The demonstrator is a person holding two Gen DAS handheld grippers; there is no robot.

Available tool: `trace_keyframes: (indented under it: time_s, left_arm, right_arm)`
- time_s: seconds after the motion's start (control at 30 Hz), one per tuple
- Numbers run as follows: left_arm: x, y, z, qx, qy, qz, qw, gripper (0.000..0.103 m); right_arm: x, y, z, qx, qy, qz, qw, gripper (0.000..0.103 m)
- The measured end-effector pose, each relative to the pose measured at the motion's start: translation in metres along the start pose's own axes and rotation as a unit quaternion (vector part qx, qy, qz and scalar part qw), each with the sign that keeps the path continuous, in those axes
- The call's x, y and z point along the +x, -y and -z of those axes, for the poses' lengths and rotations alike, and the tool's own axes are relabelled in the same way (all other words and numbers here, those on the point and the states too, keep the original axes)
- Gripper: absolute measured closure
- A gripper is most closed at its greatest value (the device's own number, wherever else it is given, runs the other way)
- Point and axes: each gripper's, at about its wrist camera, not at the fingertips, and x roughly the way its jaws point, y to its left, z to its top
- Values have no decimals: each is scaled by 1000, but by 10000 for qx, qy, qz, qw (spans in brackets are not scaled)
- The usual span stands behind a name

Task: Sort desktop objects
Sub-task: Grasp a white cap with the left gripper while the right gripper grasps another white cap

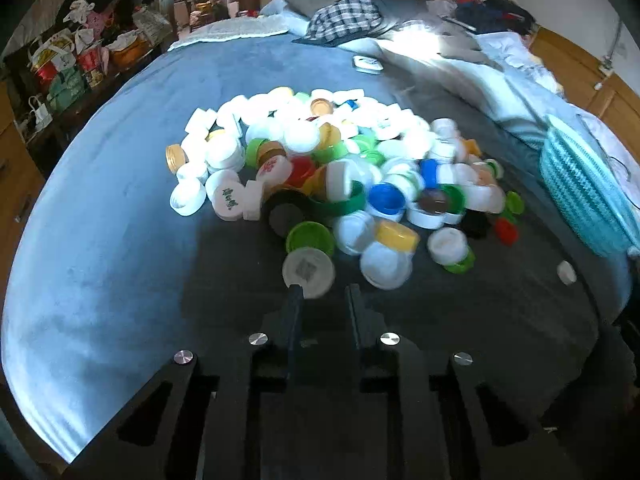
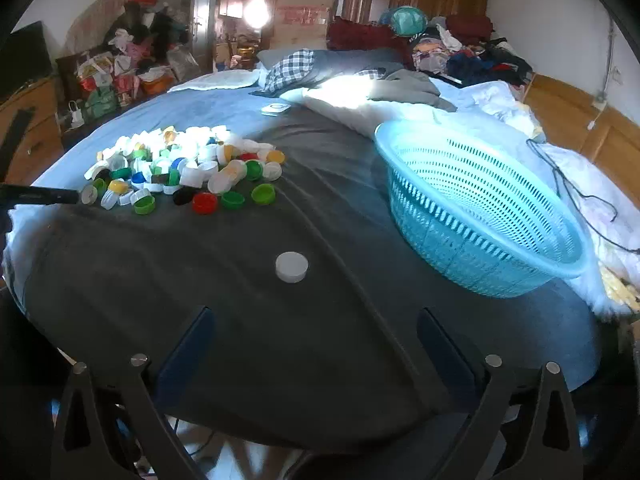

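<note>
Fingers of left gripper [image 1: 322, 294] stood nearly together, nothing seen pinched between them; left fingertip [image 1: 296, 292] touched or overlapped the near edge of a white cap [image 1: 308, 272] bearing a QR-style print, contact unclear from blur. Left gripper pitched steeply down at the near edge of the cap pile [image 1: 320, 168]. Right gripper [image 2: 314, 320] also tilted down, fingers [image 2: 192, 336] spread wide, empty, aimed at a lone white cap [image 2: 291, 267] lying apart on the blanket [image 2: 240, 340], not touching it.

Pile sat on the blanket mid-bed: mostly white caps, with green, blue, yellow, red, gold and black ones mixed in. One white cap [image 1: 229, 196] carried green characters, another [image 1: 272, 168] red characters; neither readable. A green cap [image 1: 310, 238] lay just behind the QR cap, a yellow one [image 1: 398, 236] beside it.

Basket [image 2: 480, 216], turquoise perforated plastic, sat tilted on the right of the bed, well apart from the pile, seemingly with nothing in it. In right wrist view the left gripper's dark tip [image 2: 48, 196] reached in from the left to the pile edge.

Farther out: small white device [image 2: 276, 109], checked cloth [image 2: 290, 68], grey pillow, heaped clothes [image 2: 472, 56], bags [image 1: 68, 68] along the wall.
</note>
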Motion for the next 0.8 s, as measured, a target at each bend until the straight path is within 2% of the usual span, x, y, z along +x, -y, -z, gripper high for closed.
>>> trace_keyframes:
  time_s: [0.07,0.23,0.3,0.33,0.37,0.43,0.5,0.63,0.7,0.73,0.77,0.8]
  left_arm:
    - [10,-2,-2,-1,-78,-53,10000,89]
    - [20,-3,-3,-76,-83,-422,9990,89]
    - [13,-4,-2,-144,-13,-373,9992,86]
    - [9,-4,-2,-132,67,-384,9992,77]
    - [5,-4,-1,-106,168,-494,9986,61]
    - [-1,-8,-1,-102,354,-725,9967,44]
    - [-2,-11,-2,-15,524,-851,9950,40]
    - [15,-24,-12,-14,347,-752,9966,40]
    - [26,-31,-13,-12,210,-590,9980,44]
    - [29,-32,-13,0,196,-570,9982,57]
    - [31,-33,-14,-3,166,-425,9990,79]
    - [31,-34,-14,-20,141,-256,9996,81]
  right_arm:
    - [8,0,0,21,-54,-52,10000,4]
    - [19,-4,-5,44,-79,-134,9999,5]
    - [20,-7,-8,31,-40,-184,9998,5]
    - [20,-7,-9,36,-15,-217,9998,5]
    - [20,-8,-10,43,-4,-225,9997,5]
    - [22,-8,-11,66,-2,-253,9997,5]
    - [26,-8,-9,69,-51,-280,9996,5]
    - [35,-6,-6,106,-161,-311,9993,5]
    - [36,-5,-5,134,-175,-330,9992,5]
    - [36,-6,-6,138,-177,-328,9992,5]
    - [36,-6,-6,139,-178,-329,9992,5]
    - [36,-6,-6,141,-176,-350,9991,5]
